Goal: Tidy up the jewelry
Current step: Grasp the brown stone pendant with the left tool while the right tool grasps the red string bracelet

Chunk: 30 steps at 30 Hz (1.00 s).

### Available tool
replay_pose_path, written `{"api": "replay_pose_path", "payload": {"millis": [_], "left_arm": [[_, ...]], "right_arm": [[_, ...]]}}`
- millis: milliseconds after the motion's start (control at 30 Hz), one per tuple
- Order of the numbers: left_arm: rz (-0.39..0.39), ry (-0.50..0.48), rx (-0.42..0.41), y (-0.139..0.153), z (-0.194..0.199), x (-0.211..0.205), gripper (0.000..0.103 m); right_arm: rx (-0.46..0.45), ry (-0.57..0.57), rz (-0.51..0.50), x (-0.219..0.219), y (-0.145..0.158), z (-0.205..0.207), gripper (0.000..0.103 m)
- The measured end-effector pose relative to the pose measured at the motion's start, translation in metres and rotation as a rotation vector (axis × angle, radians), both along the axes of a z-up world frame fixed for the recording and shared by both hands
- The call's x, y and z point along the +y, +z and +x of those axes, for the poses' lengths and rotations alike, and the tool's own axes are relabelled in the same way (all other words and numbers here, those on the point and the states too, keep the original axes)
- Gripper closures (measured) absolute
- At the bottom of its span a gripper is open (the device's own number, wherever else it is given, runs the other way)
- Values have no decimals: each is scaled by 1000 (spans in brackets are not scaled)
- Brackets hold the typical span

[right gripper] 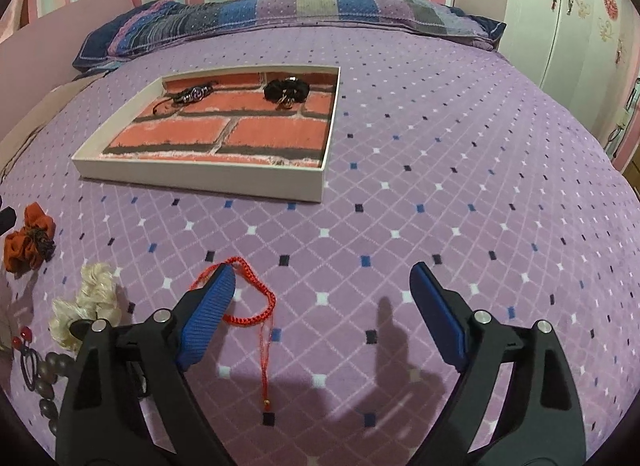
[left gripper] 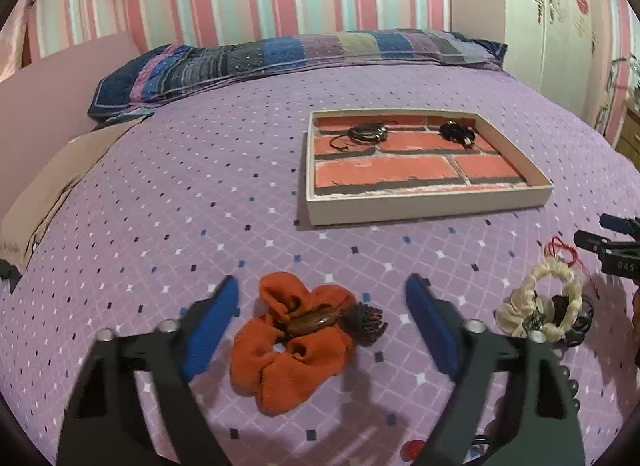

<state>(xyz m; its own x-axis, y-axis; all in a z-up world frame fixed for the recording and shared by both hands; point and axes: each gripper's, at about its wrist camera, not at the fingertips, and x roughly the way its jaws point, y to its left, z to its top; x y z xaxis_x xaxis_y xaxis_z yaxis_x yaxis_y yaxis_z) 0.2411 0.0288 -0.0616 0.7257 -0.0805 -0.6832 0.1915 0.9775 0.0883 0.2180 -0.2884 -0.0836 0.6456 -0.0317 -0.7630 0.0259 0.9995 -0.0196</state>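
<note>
Purple bed [left gripper: 200, 185]: your left gripper [left gripper: 324, 318] straddles the orange scrunchie [left gripper: 296, 350], jaws released (both pairs), tray [left gripper: 424, 209] waiting beyond.

The left hand-held gripper [left gripper: 322, 320] and the right hand-held gripper [right gripper: 322, 306] both have their jaws spread wide.

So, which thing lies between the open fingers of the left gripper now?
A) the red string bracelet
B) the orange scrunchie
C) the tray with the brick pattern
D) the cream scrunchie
B: in the left wrist view the orange scrunchie lies on the bedspread between the spread fingers of the left gripper, untouched by either.
</note>
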Motion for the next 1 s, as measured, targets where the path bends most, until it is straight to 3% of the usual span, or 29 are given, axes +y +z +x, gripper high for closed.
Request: {"api": "replay_pose_path", "payload": {"millis": [67,300,367,400,1000], "left_arm": [[-1,-20,27,-4,2,-4,42],[58,-77,57,-13,3,-19,45],[72,-102,95,-20,7,-23,69],[78,-106,110,-23,9,-25,71],[61,-101,209,-39,25,-25,71]], "right_arm": [[9,0,10,-1,-3,1,18],[29,8,30,-1,-11,4,19],[29,8,40,-2,-11,5,20],[30,8,42,-3,-11,5,20],[42,22,50,2,-17,9,28]]}}
